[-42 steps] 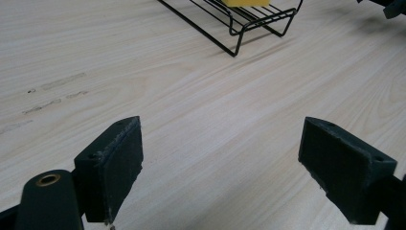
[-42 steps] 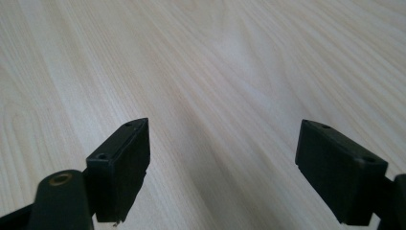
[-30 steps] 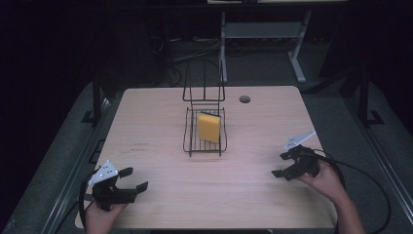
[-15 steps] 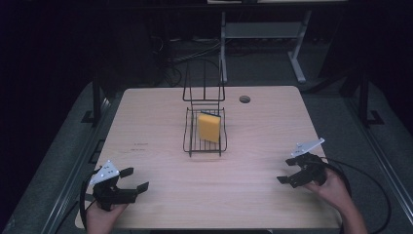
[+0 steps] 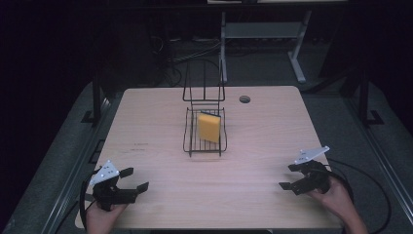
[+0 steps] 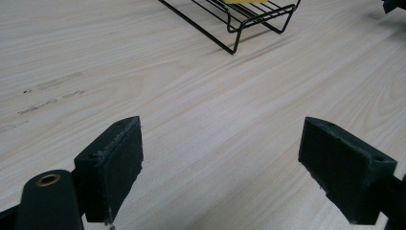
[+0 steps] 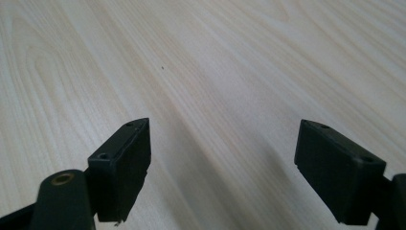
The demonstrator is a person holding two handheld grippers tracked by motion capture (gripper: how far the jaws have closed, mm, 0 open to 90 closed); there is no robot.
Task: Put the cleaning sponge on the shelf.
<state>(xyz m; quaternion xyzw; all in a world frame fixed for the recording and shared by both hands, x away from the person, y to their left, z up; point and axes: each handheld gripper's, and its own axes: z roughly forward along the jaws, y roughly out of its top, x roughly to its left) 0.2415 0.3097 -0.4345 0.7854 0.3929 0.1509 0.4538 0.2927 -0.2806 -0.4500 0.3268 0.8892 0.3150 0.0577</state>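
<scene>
In wire rack (image 5: 205, 141) — yellow sponge (image 5: 210, 127)

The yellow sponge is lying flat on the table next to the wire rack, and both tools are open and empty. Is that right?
Not quite. The yellow sponge is not on the table beside the wire rack; it stands tilted inside the rack, as the high view shows. The rest holds: the left tool and the right tool are both open and empty.

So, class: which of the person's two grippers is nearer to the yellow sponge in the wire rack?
Left, narrowly. The left gripper sits at the table's near-left edge, diagonally below the sponge; the right gripper sits farther off, near the right edge.
</scene>
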